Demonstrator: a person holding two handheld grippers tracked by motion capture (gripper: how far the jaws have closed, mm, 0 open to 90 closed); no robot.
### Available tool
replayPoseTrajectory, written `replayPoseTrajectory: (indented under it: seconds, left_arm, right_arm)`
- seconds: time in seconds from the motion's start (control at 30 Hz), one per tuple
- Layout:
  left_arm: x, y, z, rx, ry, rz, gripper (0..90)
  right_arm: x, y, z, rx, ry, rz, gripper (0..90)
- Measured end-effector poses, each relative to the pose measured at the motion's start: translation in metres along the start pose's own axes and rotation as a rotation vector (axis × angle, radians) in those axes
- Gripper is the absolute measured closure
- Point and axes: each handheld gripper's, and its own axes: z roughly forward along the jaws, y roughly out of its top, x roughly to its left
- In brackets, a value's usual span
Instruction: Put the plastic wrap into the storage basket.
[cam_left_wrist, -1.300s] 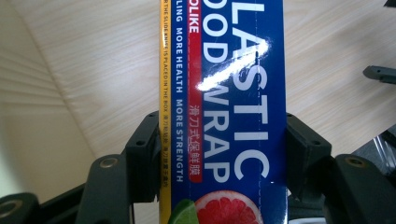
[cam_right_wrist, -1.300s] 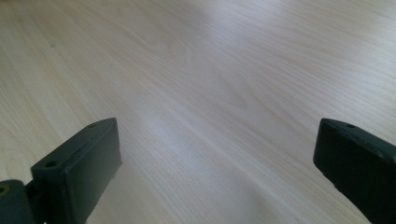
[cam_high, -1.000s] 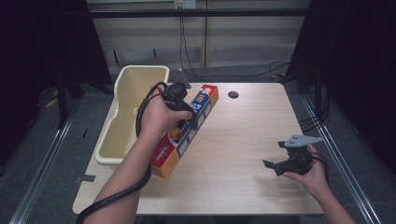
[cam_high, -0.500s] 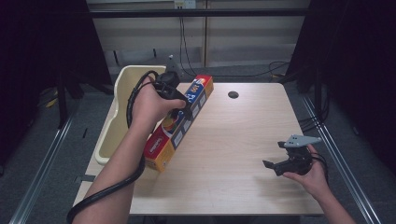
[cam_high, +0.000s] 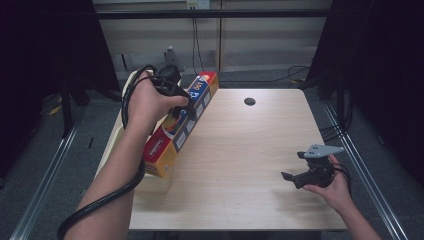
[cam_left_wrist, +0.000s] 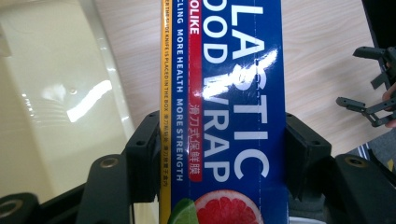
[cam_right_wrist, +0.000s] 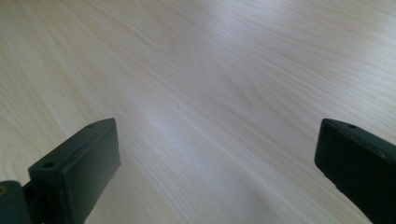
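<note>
- Dark curtains ring the bay; grey floor and cables run beyond the far edge at 12 o'clock.
- Pale wood table (cam_high: 240, 165), bare across the middle, so the load has room to swing over it.
- Cream bin (cam_left_wrist: 51, 93) sits at the table's 9 o'clock edge, just beside the box. My guess is that it is the drop point, since the box hangs so near its rim.
- Plastic wrap box (cam_high: 182, 122), long and narrow, runs from about 7 o'clock up toward 12, on the left half of the table. It tilts, far end high and orange near end low, close above the wood. I cannot tell whether that corner touches.
- My left gripper (cam_high: 176, 97) is clamped across the box's narrow width, one pad on each long side, as my left gripper view shows. Gripping near the upper middle keeps the long box from pivoting too hard.
- My right gripper (cam_high: 300, 176) rests low at 4 o'clock, well apart from the box, jaws spread with nothing between them; it is idle and out of the way.
- Small dark hole (cam_high: 249, 101) in the tabletop near 1 o'clock.
- Writing on the blue face (cam_left_wrist: 233, 93): "PLASTIC" and "WRAP" in large white, partly cropped; along the yellow strip, "MORE HEALTH MORE STRENGTH"; Chinese characters on a red band; a grapefruit slice pictured below.
</note>
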Motion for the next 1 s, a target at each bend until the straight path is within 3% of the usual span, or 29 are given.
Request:
replayPoseTrajectory:
  seconds: [0.47, 1.0]
  left_arm:
    - [0.014, -0.005, -0.019, -0.022, 0.012, -0.027, 40.5]
    - [0.03, -0.009, -0.034, -0.035, 0.034, -0.079, 40.6]
  right_arm:
    - [0.002, 0.0, 0.001, 0.007, 0.044, 0.002, 0.0]
    - [0.002, 0.0, 0.0, 0.01, 0.045, 0.002, 0.0]
